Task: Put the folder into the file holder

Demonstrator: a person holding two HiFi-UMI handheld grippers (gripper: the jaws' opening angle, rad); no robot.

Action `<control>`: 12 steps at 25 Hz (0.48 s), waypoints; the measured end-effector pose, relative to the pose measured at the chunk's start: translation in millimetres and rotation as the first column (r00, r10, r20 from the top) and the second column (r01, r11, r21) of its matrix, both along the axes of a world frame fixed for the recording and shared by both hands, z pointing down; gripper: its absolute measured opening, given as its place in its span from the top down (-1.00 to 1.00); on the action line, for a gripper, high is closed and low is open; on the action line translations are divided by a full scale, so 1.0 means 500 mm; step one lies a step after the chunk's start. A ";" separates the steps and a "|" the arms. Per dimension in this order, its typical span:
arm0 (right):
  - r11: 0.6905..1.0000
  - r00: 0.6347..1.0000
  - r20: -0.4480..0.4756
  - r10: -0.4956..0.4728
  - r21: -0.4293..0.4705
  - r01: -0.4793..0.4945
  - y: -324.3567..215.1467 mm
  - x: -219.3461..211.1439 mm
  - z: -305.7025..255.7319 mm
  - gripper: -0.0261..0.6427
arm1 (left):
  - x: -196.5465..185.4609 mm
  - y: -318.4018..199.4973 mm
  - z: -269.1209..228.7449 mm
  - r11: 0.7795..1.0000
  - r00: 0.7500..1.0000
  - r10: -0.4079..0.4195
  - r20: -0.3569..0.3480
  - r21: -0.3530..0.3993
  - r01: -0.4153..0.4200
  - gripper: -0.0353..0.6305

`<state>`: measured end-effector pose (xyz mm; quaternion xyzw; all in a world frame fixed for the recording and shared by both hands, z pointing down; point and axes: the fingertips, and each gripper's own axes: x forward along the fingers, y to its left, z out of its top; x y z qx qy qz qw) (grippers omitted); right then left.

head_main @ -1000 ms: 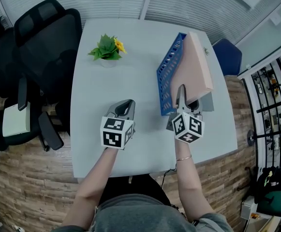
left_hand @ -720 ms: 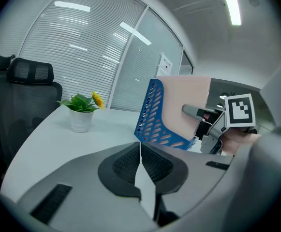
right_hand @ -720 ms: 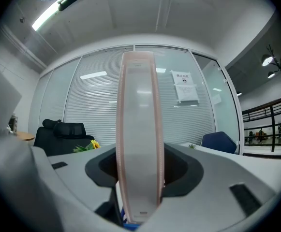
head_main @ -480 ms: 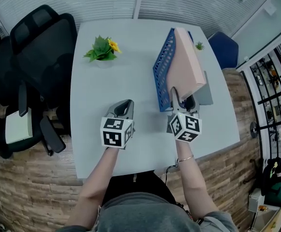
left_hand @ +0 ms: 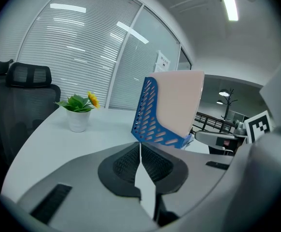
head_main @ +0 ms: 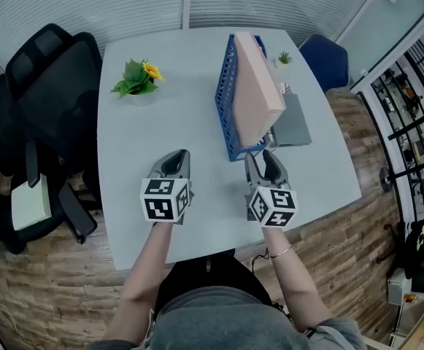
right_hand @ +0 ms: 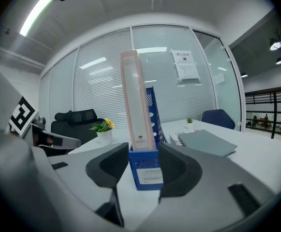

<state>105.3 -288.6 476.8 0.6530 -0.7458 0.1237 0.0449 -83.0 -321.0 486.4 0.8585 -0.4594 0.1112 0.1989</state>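
Note:
A pink folder stands on edge inside the blue slotted file holder at the table's middle right. In the right gripper view the folder rises from the holder straight ahead. My right gripper hovers just short of the holder's near end. Its jaws are apart and closing, and nothing is pressed between them. My left gripper rests to the left, shut and empty. From there the holder and folder show ahead to the right.
A grey notebook lies right of the holder on the white table. A potted yellow flower stands far left and a tiny plant far right. Black office chairs line the table's left side, and a blue chair is at the far right.
My right gripper has let go of the folder's near end and drawn back toward me. The folder now stands in the holder by itself. My left gripper has hardly moved.

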 end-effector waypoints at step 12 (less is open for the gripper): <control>0.992 0.998 0.049 -0.035 -0.118 0.041 0.103 0.028 0.038 0.80 | 0.030 0.041 0.024 0.999 1.000 -0.014 0.020 -0.034 0.015 0.81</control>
